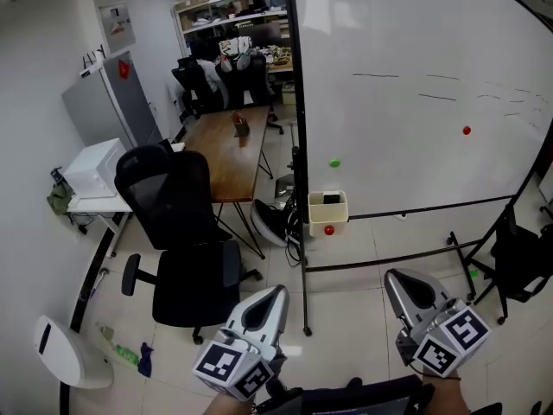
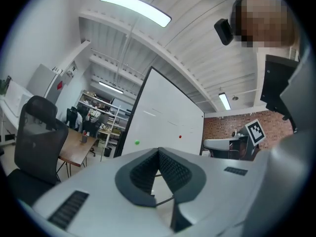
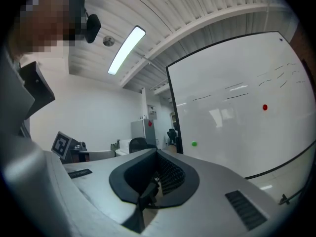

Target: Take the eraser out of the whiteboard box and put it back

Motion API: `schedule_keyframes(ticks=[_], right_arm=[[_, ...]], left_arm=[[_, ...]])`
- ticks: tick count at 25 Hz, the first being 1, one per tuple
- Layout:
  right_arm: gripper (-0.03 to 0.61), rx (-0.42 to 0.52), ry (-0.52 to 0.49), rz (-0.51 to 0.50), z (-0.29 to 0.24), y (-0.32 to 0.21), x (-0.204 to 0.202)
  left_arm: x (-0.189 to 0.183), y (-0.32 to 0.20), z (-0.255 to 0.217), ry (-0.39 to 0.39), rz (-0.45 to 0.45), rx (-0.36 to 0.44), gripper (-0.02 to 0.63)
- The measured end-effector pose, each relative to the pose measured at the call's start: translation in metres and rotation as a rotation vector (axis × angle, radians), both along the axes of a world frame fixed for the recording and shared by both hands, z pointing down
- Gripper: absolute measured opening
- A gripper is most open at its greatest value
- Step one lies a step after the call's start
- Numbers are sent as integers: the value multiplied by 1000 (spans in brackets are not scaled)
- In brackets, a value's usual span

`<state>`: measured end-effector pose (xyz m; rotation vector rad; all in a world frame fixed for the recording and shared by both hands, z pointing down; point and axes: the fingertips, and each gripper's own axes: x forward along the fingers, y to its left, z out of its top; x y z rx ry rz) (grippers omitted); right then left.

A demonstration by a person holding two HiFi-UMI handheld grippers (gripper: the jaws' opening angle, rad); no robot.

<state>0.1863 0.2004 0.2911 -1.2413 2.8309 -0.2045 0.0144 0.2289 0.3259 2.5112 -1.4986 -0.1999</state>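
A cream whiteboard box (image 1: 328,213) hangs at the lower left corner of the big whiteboard (image 1: 415,93). A dark eraser (image 1: 331,199) lies in the box's open top, and a red magnet (image 1: 328,230) sits on its front. Both grippers are held low and near me, well short of the box. My left gripper (image 1: 278,291) points towards the board's black post, jaws shut and empty. To its right, my right gripper (image 1: 391,276) is also shut with nothing in it. In the left gripper view (image 2: 159,151) and the right gripper view (image 3: 157,152) the ribbed pads meet at the tip.
A black office chair (image 1: 185,232) stands left of the board, with a wooden table (image 1: 228,150) behind it. The board's stand bars (image 1: 389,256) run along the floor. Another dark chair (image 1: 523,262) is at the right edge. Green (image 1: 334,163) and red (image 1: 467,130) magnets dot the board.
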Motion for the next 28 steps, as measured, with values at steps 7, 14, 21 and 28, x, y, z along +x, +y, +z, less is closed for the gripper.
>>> schedule_keyframes(ticks=[7,14,21,28], right_arm=[[15,5,-16,17,-5,13,49],[15,46,-31,42,-12,-10,59],[15,59,-37,72,-11,-31,53],[15,55,-27,74,-4,-44,43]], left_arm=[[51,5,-16,-31,26,26,26],[58,-20,-17,-56,38,32,28],[47,-43,-15,-28,42,31,26],[38,-58,-10,-40,41,40,26]])
